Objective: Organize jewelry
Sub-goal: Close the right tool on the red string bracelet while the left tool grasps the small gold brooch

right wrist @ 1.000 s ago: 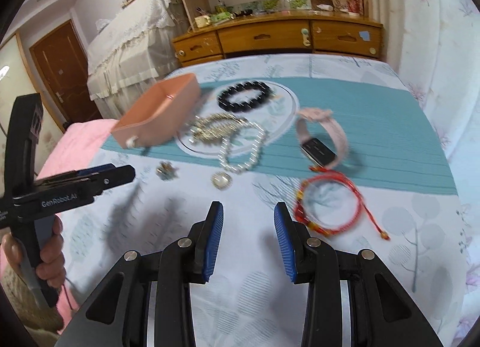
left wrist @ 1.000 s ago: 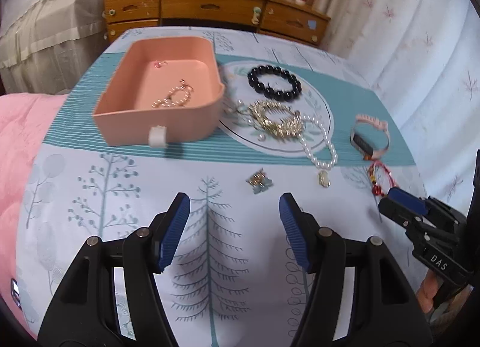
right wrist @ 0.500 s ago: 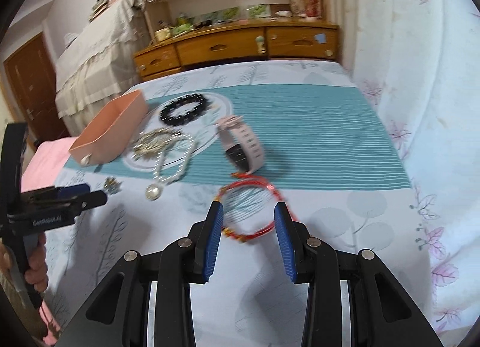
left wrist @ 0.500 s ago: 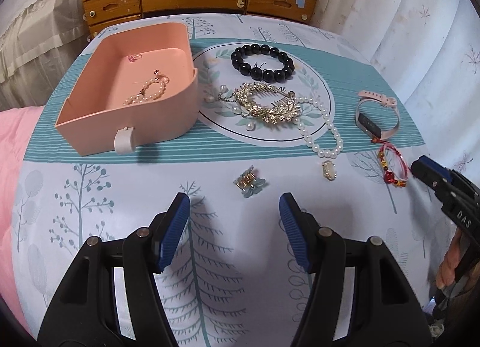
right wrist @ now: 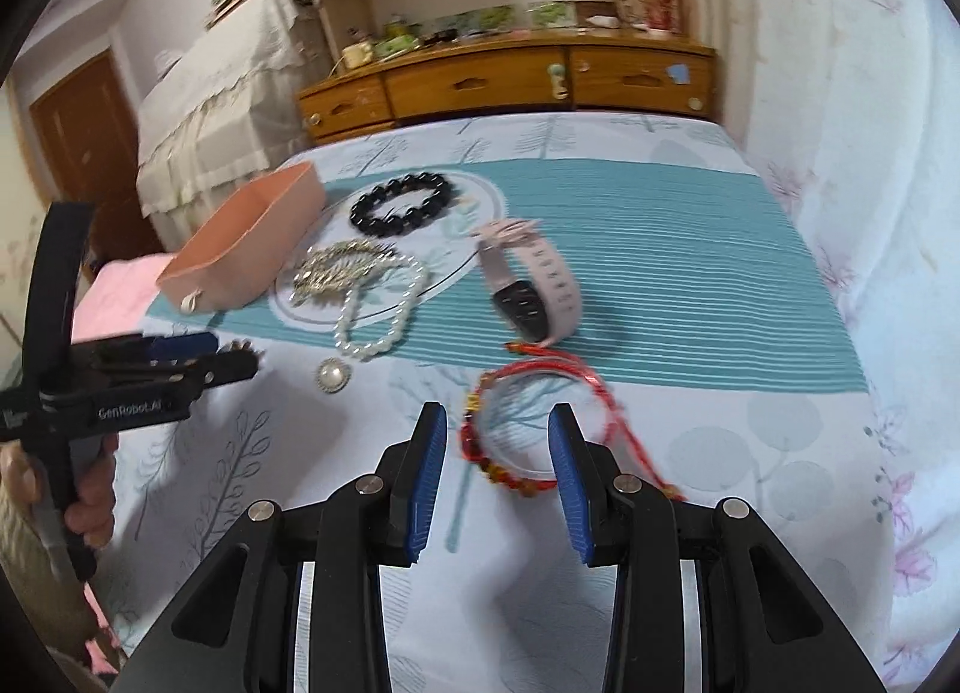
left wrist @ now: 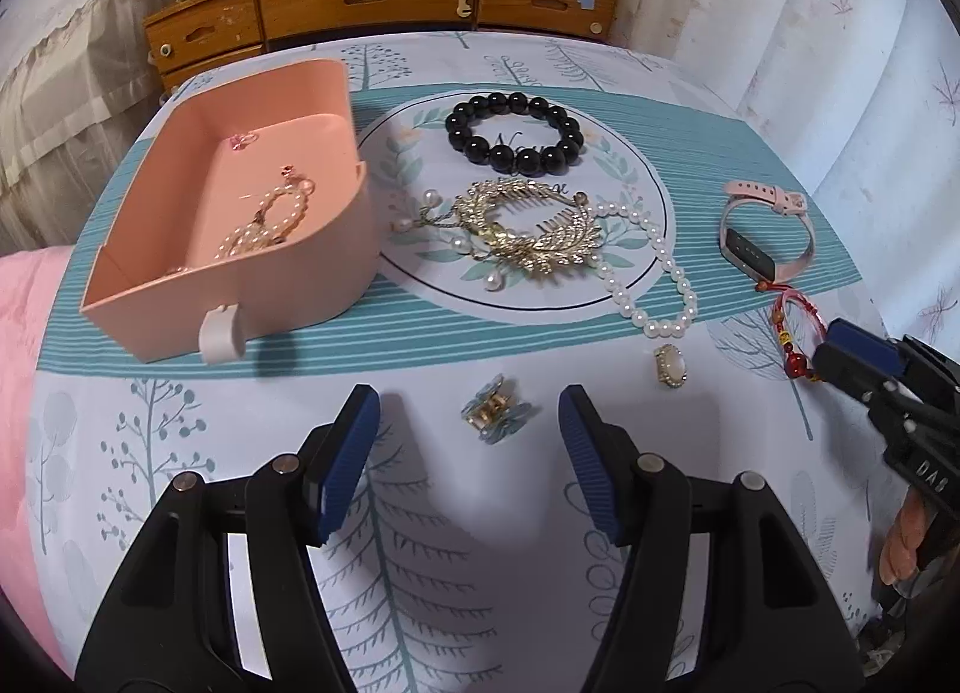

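A small gold and pale blue clip (left wrist: 495,408) lies on the tree-print cloth, just ahead of my open left gripper (left wrist: 469,417) and in line with its gap. My right gripper (right wrist: 497,435) is open too. A red string bracelet (right wrist: 510,474) lies flat on the cloth, seen between its blue fingertips, and neither pad presses it. Behind the clip stands a pink box (left wrist: 288,297) with a pearl bracelet (left wrist: 264,225) inside. Beside the box lie a black bead bracelet (left wrist: 515,135), a gold hair comb (left wrist: 528,231), a pearl necklace (left wrist: 660,297) with its pendant (left wrist: 670,366), and a pink watch (left wrist: 762,237).
A wooden dresser (left wrist: 384,9) with clutter on top stands behind the cloth-covered surface. A pale curtain (left wrist: 840,63) hangs along the right side and a pink blanket (left wrist: 18,333) lies at the left edge. A hand (right wrist: 90,507) holds the left gripper.
Both grippers have come down and forward. The clip now lies between the left fingertips in view. The right gripper has swung right, so the red bracelet sits between its fingers.
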`<state>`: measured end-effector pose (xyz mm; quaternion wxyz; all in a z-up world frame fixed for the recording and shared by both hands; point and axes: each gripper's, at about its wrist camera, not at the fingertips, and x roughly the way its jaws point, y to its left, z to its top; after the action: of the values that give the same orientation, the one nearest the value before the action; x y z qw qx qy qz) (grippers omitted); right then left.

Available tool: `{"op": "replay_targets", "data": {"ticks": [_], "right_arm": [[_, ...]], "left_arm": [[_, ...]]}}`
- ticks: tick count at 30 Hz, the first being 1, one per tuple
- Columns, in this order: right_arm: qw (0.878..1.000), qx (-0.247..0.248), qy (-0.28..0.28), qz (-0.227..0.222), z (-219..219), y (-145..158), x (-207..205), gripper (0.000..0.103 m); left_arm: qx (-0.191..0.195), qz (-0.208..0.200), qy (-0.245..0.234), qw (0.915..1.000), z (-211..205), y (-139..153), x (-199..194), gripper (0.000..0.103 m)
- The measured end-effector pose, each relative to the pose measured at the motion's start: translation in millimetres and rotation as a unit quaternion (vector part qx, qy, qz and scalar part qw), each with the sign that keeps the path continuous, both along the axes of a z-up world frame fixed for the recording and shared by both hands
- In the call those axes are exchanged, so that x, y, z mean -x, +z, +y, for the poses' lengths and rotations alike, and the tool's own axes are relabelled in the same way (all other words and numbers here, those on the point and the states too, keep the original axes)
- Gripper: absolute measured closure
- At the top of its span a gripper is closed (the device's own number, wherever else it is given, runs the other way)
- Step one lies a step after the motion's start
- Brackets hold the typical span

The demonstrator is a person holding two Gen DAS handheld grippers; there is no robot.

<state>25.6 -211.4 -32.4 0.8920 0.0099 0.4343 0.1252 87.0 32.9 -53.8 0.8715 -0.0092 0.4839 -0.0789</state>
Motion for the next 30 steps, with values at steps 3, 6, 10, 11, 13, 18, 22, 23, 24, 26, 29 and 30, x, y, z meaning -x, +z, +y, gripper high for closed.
{"op": "replay_targets", "data": {"ticks": [3,6,10,11,13,18,22,23,24,26,29,30], "right_arm": [[1.000,0.008,0.011,0.009,11.0,-7.9,-6.3,0.067],[1.000,0.018,0.017,0.013,16.1,-14.1,-8.7,0.067],[0.999,0.031,0.022,0.008,19.6,-19.8,-8.9,0.076],[0.999,0.036,0.023,0.006,20.6,-20.7,-9.4,0.080],[0.999,0.041,0.027,0.005,22.2,-21.6,-8.8,0.085],[0.998,0.053,0.032,0.001,25.9,-21.3,-6.7,0.089],[0.998,0.050,0.030,0.000,27.7,-20.7,-5.8,0.089],[0.998,0.049,0.030,-0.001,26.6,-19.6,-4.2,0.089],[0.998,0.047,0.029,-0.003,26.1,-18.7,-2.7,0.089],[0.999,0.042,0.030,-0.006,26.3,-15.8,-0.1,0.089],[0.999,0.039,0.033,-0.015,26.7,-8.8,4.7,0.089],[0.999,0.038,0.034,-0.019,27.2,-5.8,6.5,0.089]], "left_arm": [[0.000,-0.001,-0.008,1.0000,-3.9,-2.2,-1.9,0.044],[-0.007,-0.004,-0.012,0.9999,-7.6,-4.2,-1.2,0.044],[-0.012,-0.009,-0.015,0.9998,-10.1,-5.0,-0.5,0.044],[-0.011,-0.009,-0.014,0.9998,-9.9,-4.9,-0.6,0.044],[-0.012,-0.010,-0.012,0.9998,-9.4,-5.0,-0.1,0.047],[-0.012,-0.014,-0.004,0.9998,-6.0,-3.2,1.3,0.066],[0.003,-0.011,0.013,0.9999,2.3,-2.0,0.7,0.082],[0.009,-0.009,0.015,0.9998,4.1,-1.7,0.7,0.082],[0.014,-0.007,0.016,0.9997,5.4,-1.5,1.1,0.082],[0.018,-0.004,0.017,0.9997,5.6,-1.4,2.6,0.082],[0.023,-0.003,0.017,0.9996,4.0,0.8,6.7,0.082],[0.023,-0.004,0.017,0.9996,3.4,2.2,8.3,0.082]]}}
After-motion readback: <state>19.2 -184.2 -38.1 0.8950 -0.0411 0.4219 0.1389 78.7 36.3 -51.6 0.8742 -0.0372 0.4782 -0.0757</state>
